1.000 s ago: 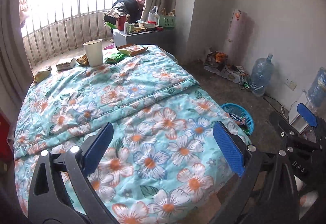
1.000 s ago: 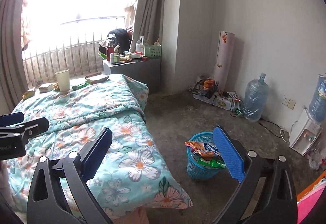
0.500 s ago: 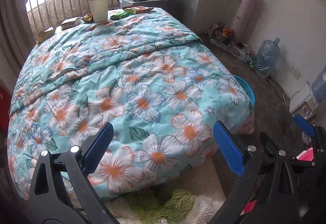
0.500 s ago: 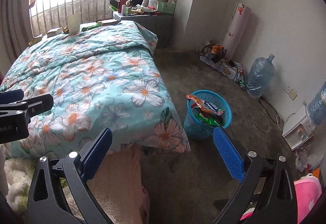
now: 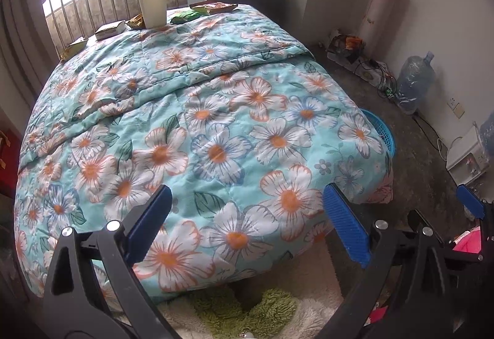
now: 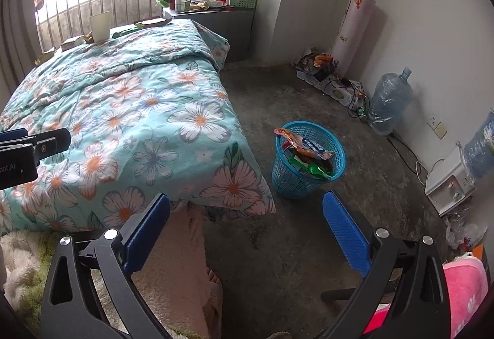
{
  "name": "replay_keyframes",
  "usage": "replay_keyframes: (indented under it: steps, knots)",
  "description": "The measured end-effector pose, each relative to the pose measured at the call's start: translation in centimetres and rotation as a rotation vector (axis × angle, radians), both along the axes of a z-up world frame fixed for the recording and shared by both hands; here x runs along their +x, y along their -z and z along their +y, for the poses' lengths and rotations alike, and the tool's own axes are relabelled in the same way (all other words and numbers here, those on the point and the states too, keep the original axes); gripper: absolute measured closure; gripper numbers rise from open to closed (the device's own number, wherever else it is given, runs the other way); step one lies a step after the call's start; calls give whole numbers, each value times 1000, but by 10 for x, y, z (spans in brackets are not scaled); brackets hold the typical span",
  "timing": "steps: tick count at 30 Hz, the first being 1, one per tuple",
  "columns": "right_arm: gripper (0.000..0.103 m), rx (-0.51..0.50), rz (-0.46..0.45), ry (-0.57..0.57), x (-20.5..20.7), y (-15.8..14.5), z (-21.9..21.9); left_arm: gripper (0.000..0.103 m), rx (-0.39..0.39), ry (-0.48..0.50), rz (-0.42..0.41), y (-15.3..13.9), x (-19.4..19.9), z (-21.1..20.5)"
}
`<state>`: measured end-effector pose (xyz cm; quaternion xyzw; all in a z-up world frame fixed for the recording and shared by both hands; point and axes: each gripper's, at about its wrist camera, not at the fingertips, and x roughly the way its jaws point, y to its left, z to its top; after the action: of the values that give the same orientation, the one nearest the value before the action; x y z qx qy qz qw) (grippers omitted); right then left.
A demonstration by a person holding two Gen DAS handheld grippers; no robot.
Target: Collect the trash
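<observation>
Several wrappers [image 5: 213, 8] and a paper cup [image 5: 153, 9] sit at the upper left of the frame, on the quilt's [image 5: 216, 123] far edge. Light, crinkly, slippery — I'd pinch a wrapper's flat edge, the cup's rim. My left gripper [image 5: 247, 223] and right gripper [image 6: 245, 225] both gape, empty; the blue basket [image 6: 288, 181] waits mid-frame.

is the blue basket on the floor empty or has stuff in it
Not empty: the blue basket holds several snack wrappers, one sticking up over its rim.
</observation>
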<state>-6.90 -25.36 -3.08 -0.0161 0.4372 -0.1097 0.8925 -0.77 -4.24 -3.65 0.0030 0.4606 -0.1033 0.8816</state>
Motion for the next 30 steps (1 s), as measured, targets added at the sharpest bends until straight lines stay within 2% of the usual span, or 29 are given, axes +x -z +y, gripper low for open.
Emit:
replay_keyframes:
  steps: [12, 30]
  knots:
    - [7, 5, -6, 4, -3, 1, -7, 9, 36, 21, -19, -6, -4, -16]
    - [7, 13, -19, 15, -6, -2, -15, 9, 42, 39, -27, -10, -5, -28]
